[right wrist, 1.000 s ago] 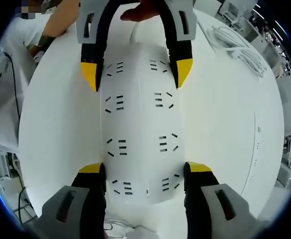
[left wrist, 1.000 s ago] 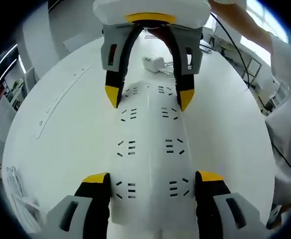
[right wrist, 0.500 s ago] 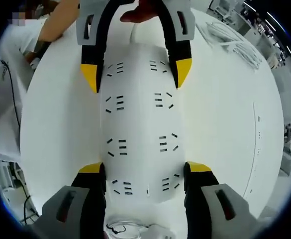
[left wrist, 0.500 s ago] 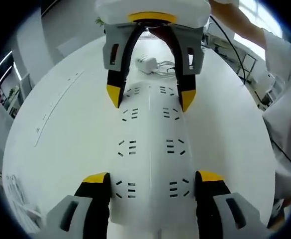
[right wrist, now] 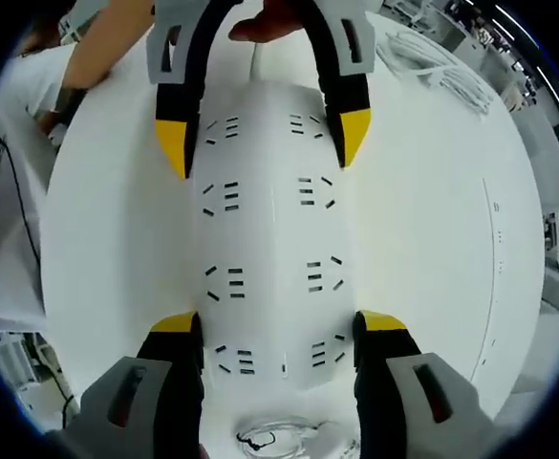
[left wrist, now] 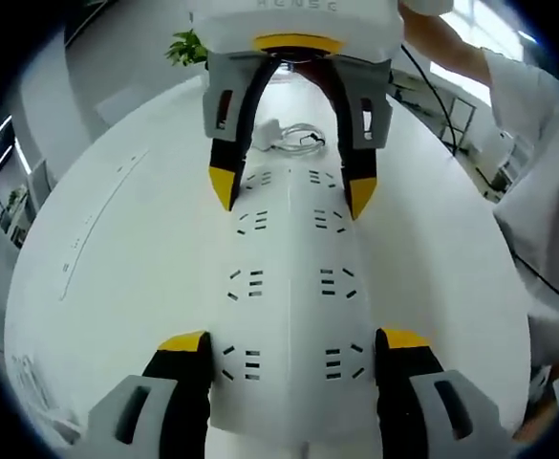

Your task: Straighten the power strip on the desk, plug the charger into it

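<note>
A long white power strip (left wrist: 289,287) lies on the round white desk (left wrist: 117,287) with two rows of sockets facing up. My left gripper (left wrist: 293,342) is shut on its near end, yellow tips pressed to both sides. My right gripper (left wrist: 290,191) holds the far end the same way. In the right gripper view the strip (right wrist: 269,239) runs from my right gripper (right wrist: 276,325) up to the left gripper (right wrist: 260,153). The white charger with its coiled cable (left wrist: 289,134) lies on the desk just beyond the strip's far end, and its cable (right wrist: 279,440) shows under my right jaws.
A person's sleeve (left wrist: 537,143) and arm (right wrist: 97,57) border one side of the desk. A bundle of white cables (right wrist: 441,72) lies near the desk edge. A green plant (left wrist: 188,46) stands beyond the desk. A thin groove line (left wrist: 97,215) runs across the desk top.
The desk and room have swung behind the strip, so both grippers and the strip have turned together. The charger's cable has come into view under my right jaws. Both grips are unchanged.
</note>
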